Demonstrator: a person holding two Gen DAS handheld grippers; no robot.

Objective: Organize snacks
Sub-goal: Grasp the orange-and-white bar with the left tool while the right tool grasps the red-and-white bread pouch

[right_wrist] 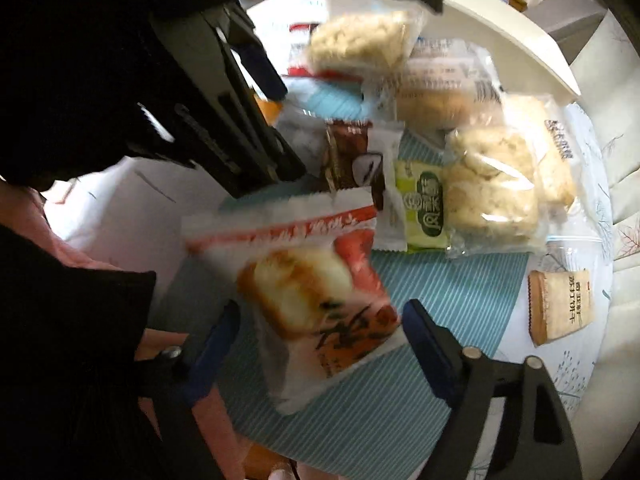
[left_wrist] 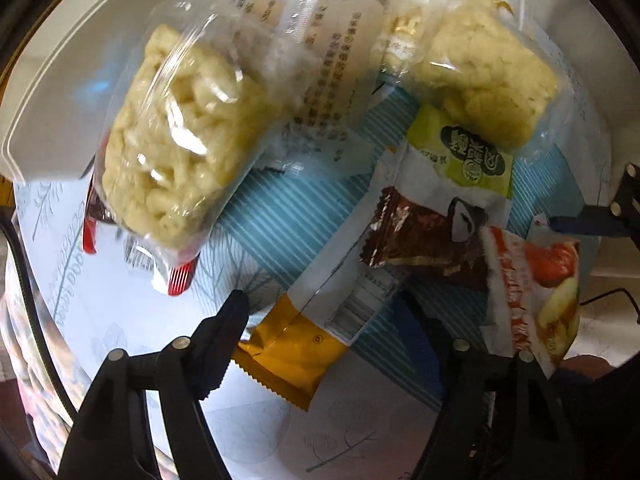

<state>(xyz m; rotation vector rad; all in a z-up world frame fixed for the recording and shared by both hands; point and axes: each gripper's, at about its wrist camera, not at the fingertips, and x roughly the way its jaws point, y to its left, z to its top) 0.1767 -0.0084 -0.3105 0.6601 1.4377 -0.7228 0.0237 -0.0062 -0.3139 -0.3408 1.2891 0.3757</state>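
Note:
Snack packets lie heaped on a teal striped mat [left_wrist: 280, 216]. My left gripper [left_wrist: 324, 316] points straight down over an orange-and-white packet [left_wrist: 288, 352], which lies between its black fingers; the jaws stand apart and no pad presses on it. My right gripper [right_wrist: 320, 340] straddles a red-and-white bread packet [right_wrist: 316, 292], its blue pads on either side, close but not squeezing. That bread packet [left_wrist: 532, 288] also shows at the right of the left wrist view. The left gripper's dark body [right_wrist: 240, 120] fills the upper left of the right wrist view.
Around lie clear-wrapped rice cakes [left_wrist: 180, 136] [left_wrist: 488, 80], a green packet [left_wrist: 464, 152], a brown chocolate packet [left_wrist: 424, 236] and a wrapped bun [right_wrist: 436, 88]. A brown cracker packet [right_wrist: 560, 304] lies apart. A white tray rim [right_wrist: 512, 40] borders the far side.

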